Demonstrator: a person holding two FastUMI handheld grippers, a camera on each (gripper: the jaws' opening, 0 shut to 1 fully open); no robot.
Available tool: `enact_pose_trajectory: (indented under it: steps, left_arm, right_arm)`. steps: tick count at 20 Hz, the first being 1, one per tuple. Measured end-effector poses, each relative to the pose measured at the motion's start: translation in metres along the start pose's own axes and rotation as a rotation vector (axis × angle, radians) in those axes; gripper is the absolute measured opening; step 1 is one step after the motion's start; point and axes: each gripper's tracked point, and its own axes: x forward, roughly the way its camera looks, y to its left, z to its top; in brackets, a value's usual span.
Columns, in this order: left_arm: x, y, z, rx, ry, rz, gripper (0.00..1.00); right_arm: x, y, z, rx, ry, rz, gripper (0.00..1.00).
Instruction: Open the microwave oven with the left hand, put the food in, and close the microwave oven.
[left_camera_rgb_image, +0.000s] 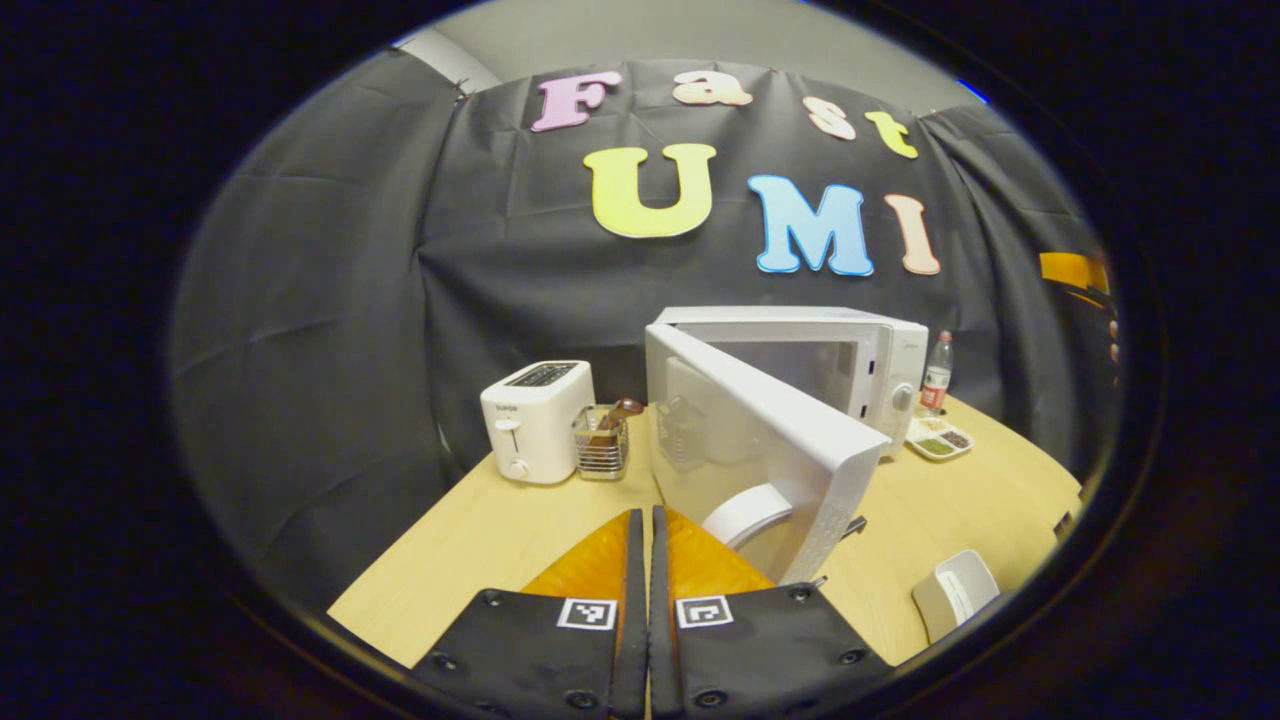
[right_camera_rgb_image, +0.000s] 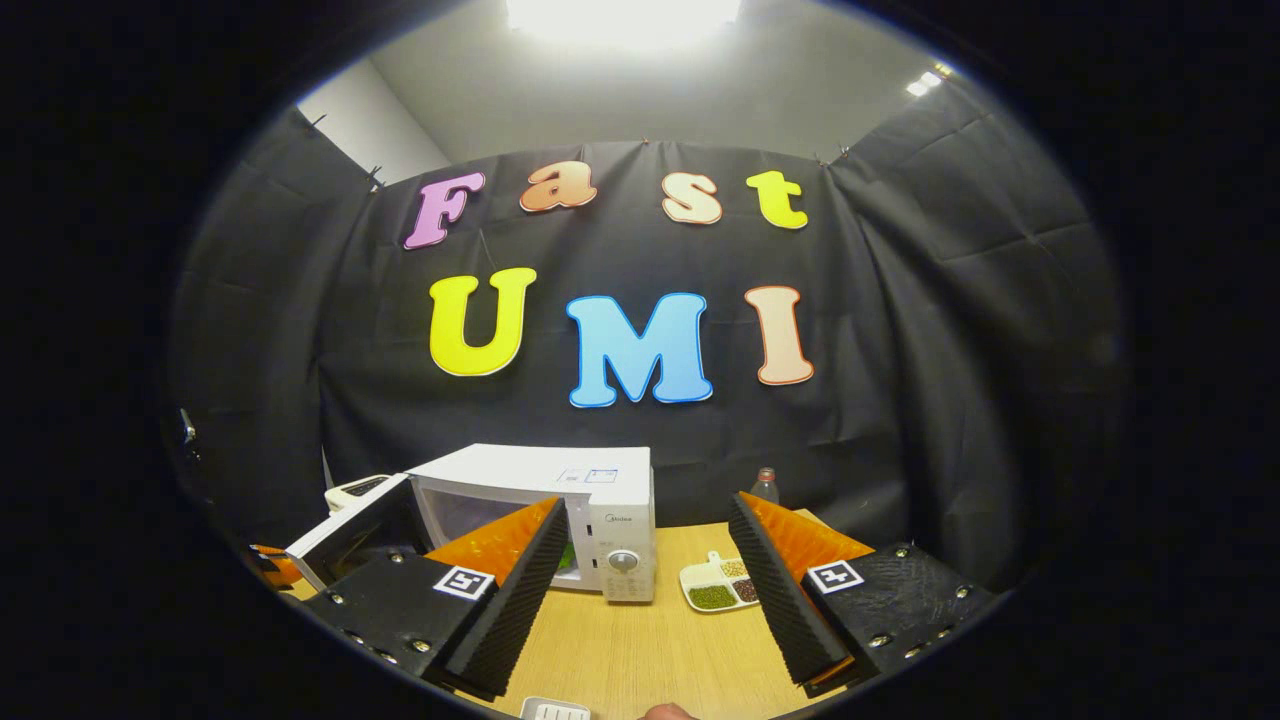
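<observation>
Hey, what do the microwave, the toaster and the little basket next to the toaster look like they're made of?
The microwave, with its door swung open, looks like white painted metal or plastic: smooth, with a soft sheen; I cannot tell which. The toaster looks like glossy white plastic, with rounded corners and light highlights. The basket seems to be thin shiny metal wire, as you can see through its grid.

left gripper (left_camera_rgb_image: 641, 520) fingers pressed together, nothing between them, pointing forward low over the table, right gripper (right_camera_rgb_image: 648, 535) jaws spread wide, empty, held level and facing forward, black pads (right_camera_rgb_image: 520, 590) angled outward
</observation>
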Motion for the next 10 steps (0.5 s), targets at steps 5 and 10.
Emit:
enact_pose_trajectory:
  steps: [5,10]
  left_arm:
    - [0.007,-0.035,0.002,0.001,0.006,-0.085,0.07]
    - [0.023,-0.07,0.013,0.026,0.004,-0.192,0.07]
  right_arm:
    - [-0.002,-0.011,-0.006,0.005,0.023,-0.025,0.98]
    - [-0.005,-0.013,-0.011,0.007,0.037,-0.041,0.98]
